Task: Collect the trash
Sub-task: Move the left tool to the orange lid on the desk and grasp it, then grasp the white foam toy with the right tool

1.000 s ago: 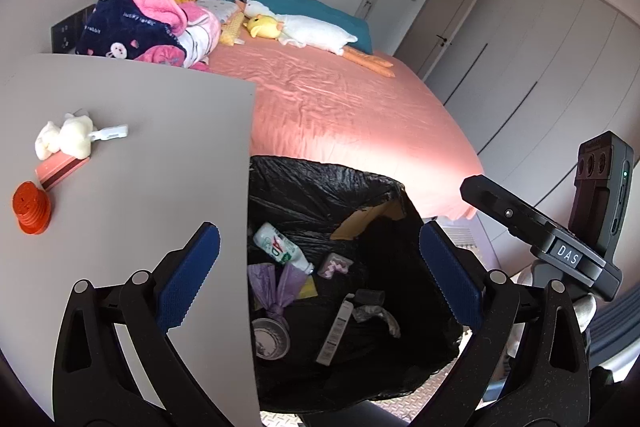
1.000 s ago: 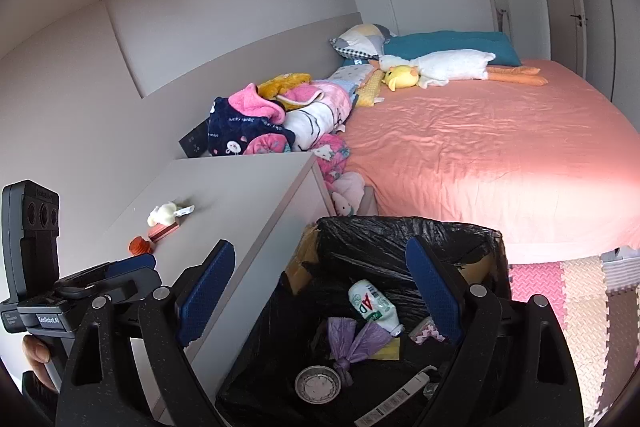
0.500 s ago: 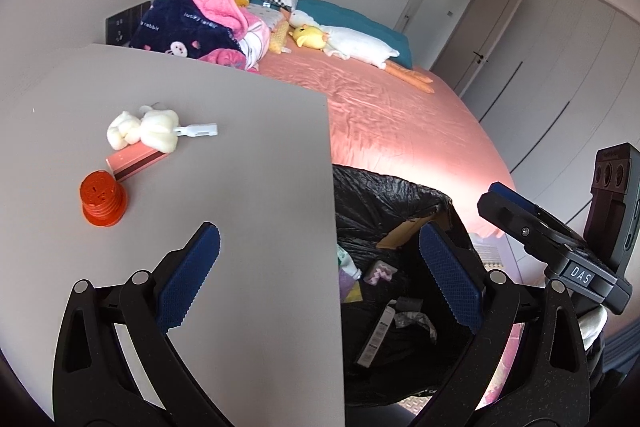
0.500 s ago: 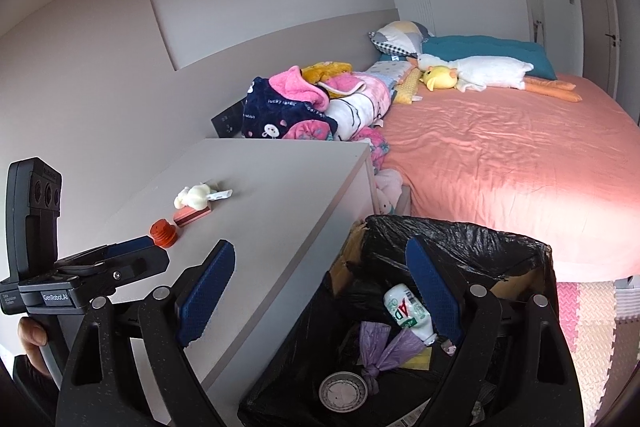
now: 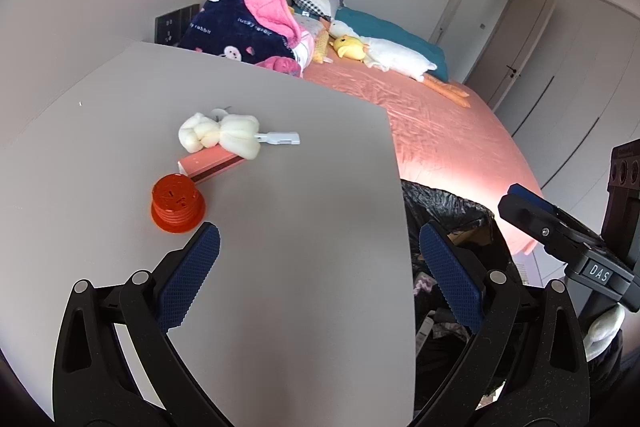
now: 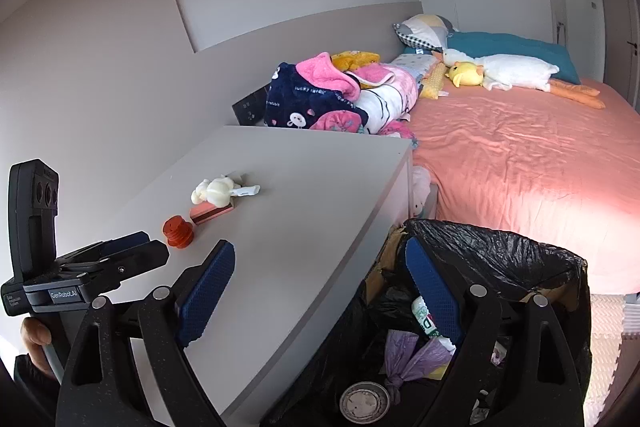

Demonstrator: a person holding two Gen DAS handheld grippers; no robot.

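Bed beyond, bin beside table — clothes heaped

Glossy crinkled black plastic bin liner beside matt smooth tabletop

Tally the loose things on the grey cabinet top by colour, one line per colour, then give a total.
Orange-red: 1, the ribbed cap
Pink: 1, the flat box
Cream: 1, the soft plush charm
Pale grey-white: 1, the small plastic tag at the charm's end
Total: 4, all on the cabinet top
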